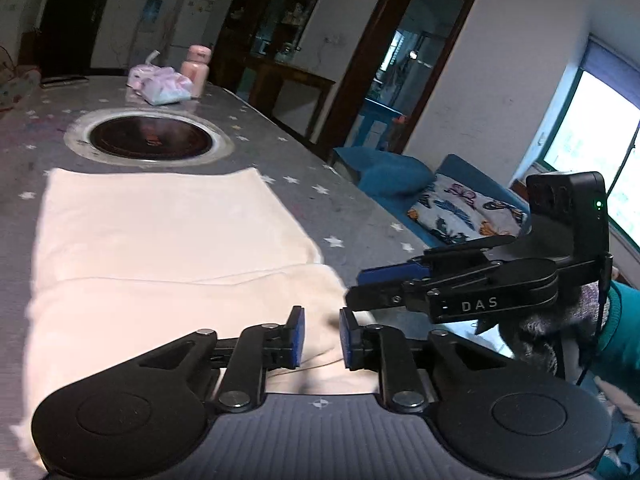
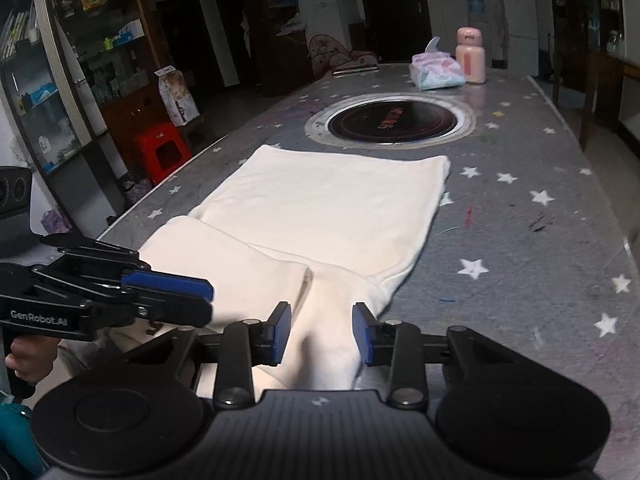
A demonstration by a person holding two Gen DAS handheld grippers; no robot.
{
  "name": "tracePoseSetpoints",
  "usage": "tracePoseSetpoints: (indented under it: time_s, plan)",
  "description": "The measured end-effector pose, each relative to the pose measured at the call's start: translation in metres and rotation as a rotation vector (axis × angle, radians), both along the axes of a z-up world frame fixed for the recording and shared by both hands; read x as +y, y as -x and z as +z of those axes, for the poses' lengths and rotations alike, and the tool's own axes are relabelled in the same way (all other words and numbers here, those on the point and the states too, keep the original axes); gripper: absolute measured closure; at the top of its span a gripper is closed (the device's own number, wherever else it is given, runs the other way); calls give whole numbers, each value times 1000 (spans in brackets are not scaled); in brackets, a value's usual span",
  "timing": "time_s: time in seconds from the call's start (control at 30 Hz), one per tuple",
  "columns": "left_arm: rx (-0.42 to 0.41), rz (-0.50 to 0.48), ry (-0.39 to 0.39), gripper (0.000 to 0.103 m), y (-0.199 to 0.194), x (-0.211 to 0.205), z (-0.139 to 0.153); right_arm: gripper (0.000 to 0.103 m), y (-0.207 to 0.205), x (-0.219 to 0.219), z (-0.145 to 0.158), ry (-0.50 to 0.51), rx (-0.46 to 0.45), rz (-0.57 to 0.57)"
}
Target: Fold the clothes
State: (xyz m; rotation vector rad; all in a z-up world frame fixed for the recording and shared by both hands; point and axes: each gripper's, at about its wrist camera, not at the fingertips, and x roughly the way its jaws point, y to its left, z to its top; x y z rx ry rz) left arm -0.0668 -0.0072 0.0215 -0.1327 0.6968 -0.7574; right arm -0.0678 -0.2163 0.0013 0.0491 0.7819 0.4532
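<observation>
While both grippers' jaws hang spread, the cream garment lies flat, near end folded.

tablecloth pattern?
Grey tablecloth scattered with white stars, a few yellow; clearest in the right wrist view.

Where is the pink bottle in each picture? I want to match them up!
Left wrist view: the pink bottle stands at the far end of the table, upper left of centre, just right of the tissue pack.
Right wrist view: the pink bottle stands far off, upper right, again just right of the tissue pack.
Shared landmark: the round black cooktop sits between the bottle and the cream garment.
</observation>
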Motion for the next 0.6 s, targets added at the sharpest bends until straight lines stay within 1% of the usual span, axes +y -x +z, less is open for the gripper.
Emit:
tracePoseSetpoints:
  time_s: [0.07,0.2,0.3,0.37,0.43,0.53,0.6]
  plan:
    - [-6,38,-18,78,-1,12,1,71,-2,5,-2,-3,7,16]
    - [2,152,-47,75,-3,44,0,71,-10,17,-7,-8,23,50]
    - [-6,231,-77,71,-4,66,0,71,-18,23,-12,-7,37,55]
    - [-2,266,-84,69,-2,79,0,72,-23,26,-17,-4,50,54]
    - [-1,291,-96,67,0,88,-2,74,-26,29,-20,-3,60,54]
    - [7,323,-105,64,2,98,-5,83,-28,35,-24,11,67,64]
    - [18,331,-107,63,1,101,-7,88,-27,38,-23,23,61,66]
